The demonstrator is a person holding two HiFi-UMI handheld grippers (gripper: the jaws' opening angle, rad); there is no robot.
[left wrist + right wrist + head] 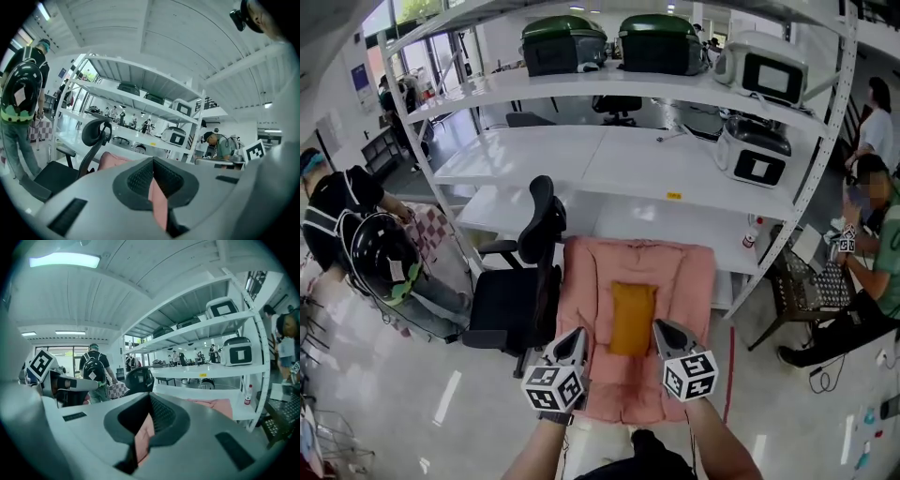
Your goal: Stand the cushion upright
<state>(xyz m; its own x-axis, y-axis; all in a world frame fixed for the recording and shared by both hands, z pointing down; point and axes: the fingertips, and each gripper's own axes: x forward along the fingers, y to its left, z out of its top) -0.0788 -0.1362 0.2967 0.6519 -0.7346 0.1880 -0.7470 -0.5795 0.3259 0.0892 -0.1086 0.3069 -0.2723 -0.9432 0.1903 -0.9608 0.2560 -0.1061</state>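
The big white shelf rack stands right behind the cushion. The rack is the biggest thing here.

The cushion is pink and soft. It is spread out wide, with its far edge close to the low shelves. Its near edge is by the person's arms. I cannot tell if it lies flat or tips up.

A black chair is just to the left of the cushion, touching its side or very close to it.

Farther left of the cushion, a person with a black backpack bends over. Far to the right of the cushion, another person sits.

High above the cushion, on the top shelf, are two dark green boxes. White machines sit on the shelves up and to the right of the cushion.

The left gripper is at the cushion's near edge, on the left part. Its two jaws are pressed together on a fold of the pink cloth. The right gripper is at the same edge, a bit to the right. It is pinching the pink cloth too.

An orange patch sits in the middle of the cushion, between the two grippers.

A small bottle stands on a low shelf, just past the cushion's top right corner.
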